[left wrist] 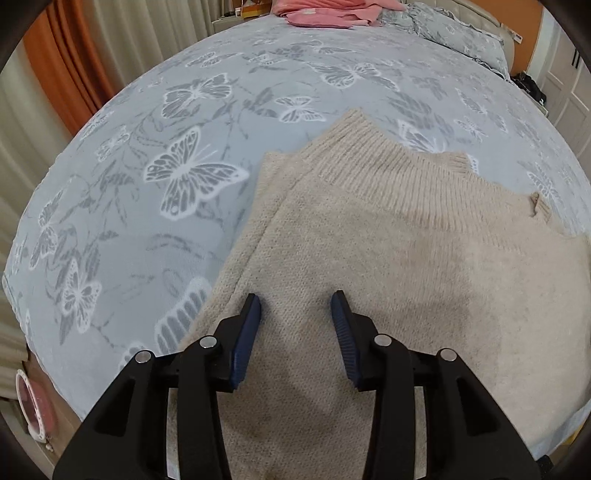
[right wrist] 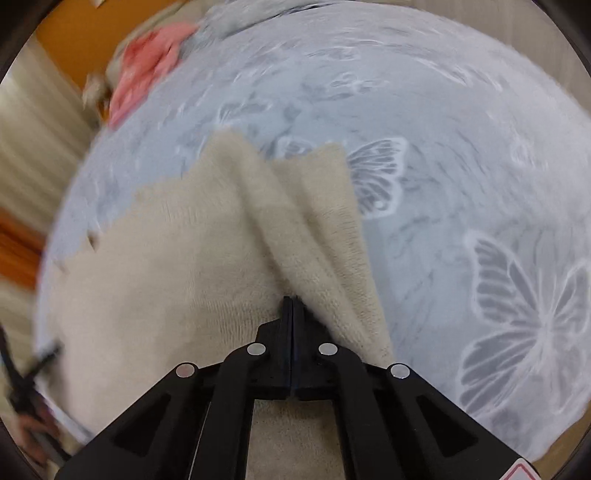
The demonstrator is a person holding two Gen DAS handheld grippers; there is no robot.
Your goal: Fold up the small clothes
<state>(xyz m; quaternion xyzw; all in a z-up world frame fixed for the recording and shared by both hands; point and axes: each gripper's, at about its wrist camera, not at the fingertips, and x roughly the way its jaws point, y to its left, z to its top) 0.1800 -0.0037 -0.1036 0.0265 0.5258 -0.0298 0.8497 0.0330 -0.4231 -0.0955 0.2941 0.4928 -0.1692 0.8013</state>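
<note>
Sweater (left wrist: 388,258), beige knit, lies spread on the bed's butterfly-print blanket (left wrist: 147,184), ribbed collar pointing away toward the far side. Over it the left gripper (left wrist: 295,314) hangs with its blue pads parted and nothing between them, knit showing in the gap. Across on the other view, the right gripper (right wrist: 293,306) is pinched tight, a raised fold of the sweater (right wrist: 295,221) bunching up at its tips. Pink clothes (left wrist: 325,11) wait at the far end.
</note>
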